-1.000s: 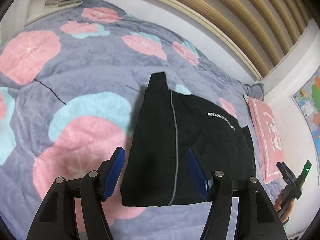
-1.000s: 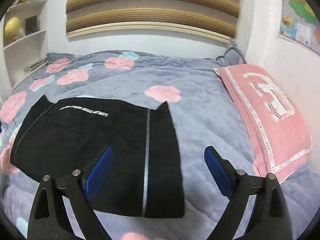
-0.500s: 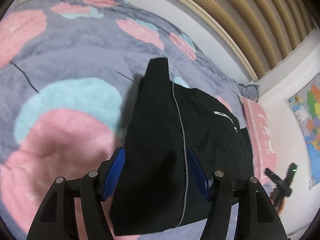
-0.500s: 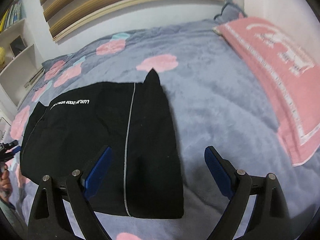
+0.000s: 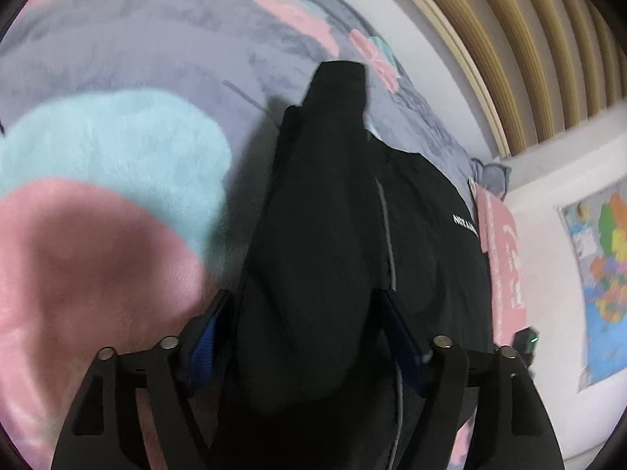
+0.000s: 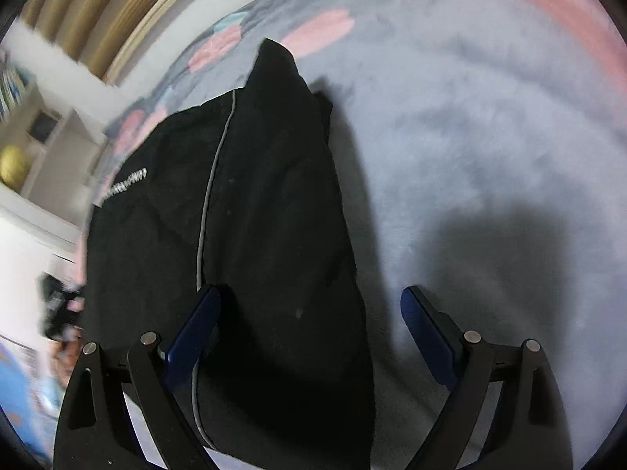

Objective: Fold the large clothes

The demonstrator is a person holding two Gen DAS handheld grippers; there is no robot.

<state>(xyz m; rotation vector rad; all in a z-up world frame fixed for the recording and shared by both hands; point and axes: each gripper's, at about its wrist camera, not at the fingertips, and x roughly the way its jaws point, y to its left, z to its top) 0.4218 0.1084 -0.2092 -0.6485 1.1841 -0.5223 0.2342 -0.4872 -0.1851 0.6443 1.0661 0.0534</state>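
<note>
black left gripper (image 5: 303, 331) and right gripper (image 6: 309, 319) – blue-padded jaws, silver screws

A bedroom at home: a plush grey blanket (image 5: 164, 58) with pink and teal blossoms covers the bed, a pink pillow (image 5: 503, 258) (patterned), a wall map (image 5: 599, 274), and shelving (image 6: 35, 133).

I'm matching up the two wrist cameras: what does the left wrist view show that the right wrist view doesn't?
Only the left wrist view shows the wall map, the pink pillow and the big teal and pink flower patches on the blanket. Only the right wrist view shows the white shelf with a yellow ball. Both show the black garment with its grey stripe and white lettering, the slatted headboard, and open jaws: the left gripper straddles the cloth, the right gripper its near edge.
</note>
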